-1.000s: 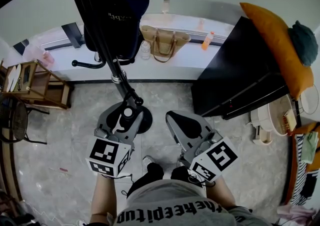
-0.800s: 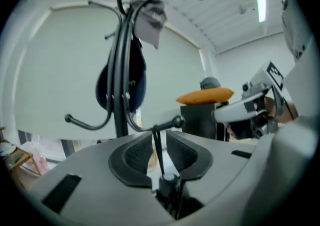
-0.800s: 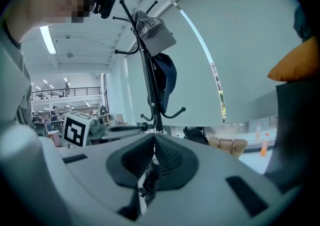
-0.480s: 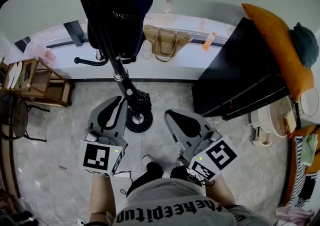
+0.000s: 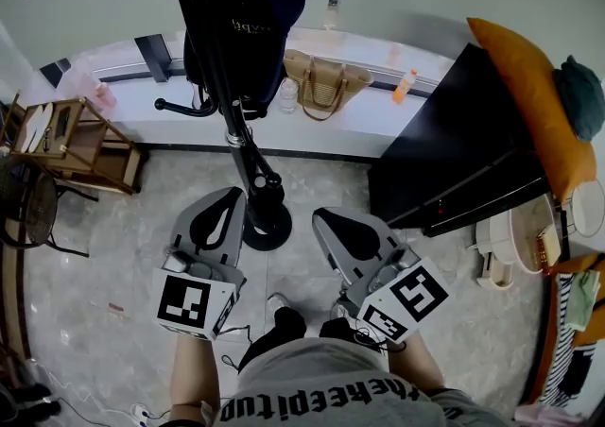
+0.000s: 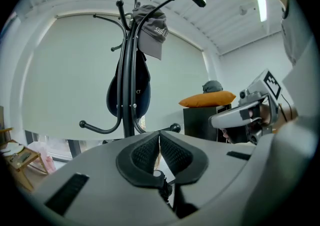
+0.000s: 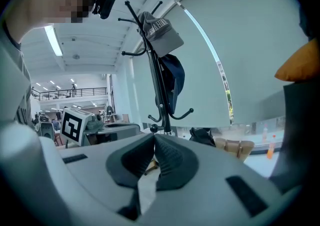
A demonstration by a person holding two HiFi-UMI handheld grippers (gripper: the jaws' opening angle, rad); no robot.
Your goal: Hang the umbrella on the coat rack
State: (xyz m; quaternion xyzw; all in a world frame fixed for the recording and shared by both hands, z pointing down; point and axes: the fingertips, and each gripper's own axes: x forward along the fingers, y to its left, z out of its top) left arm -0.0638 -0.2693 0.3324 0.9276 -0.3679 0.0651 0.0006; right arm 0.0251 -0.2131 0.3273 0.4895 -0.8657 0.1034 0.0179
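The left hand-held gripper [image 5: 232, 198] has pulled away! A second ago its jaws stood wide around the bottom of the umbrella [image 5: 257, 175]. Now it sits back, just left of the round base [image 5: 267, 234] of the coat rack [image 5: 217, 76]. Its jaws are closed, and in the left gripper view the ribbed pads [image 6: 144, 152] meet at their tips with nothing between them.

The right hand-held gripper [image 5: 323, 219] has barely stirred. It hovers to the right of the base, jaws together and empty, well apart from the rack.

The umbrella itself hangs low and close against the rack's pole. It is black on black, so its outline is hard to separate from the pole. Its lower end is just above the base, out on the open tiled floor [image 5: 123, 264].

Higher up, a grey cap [image 6: 152, 30] sits on a top hook and a dark bag [image 6: 117, 97] hangs below it. Beyond the rack, a straw bag [image 5: 321, 85] rests on the white ledge along the floor's far edge. A black cabinet [image 5: 454, 151] stands at the right.
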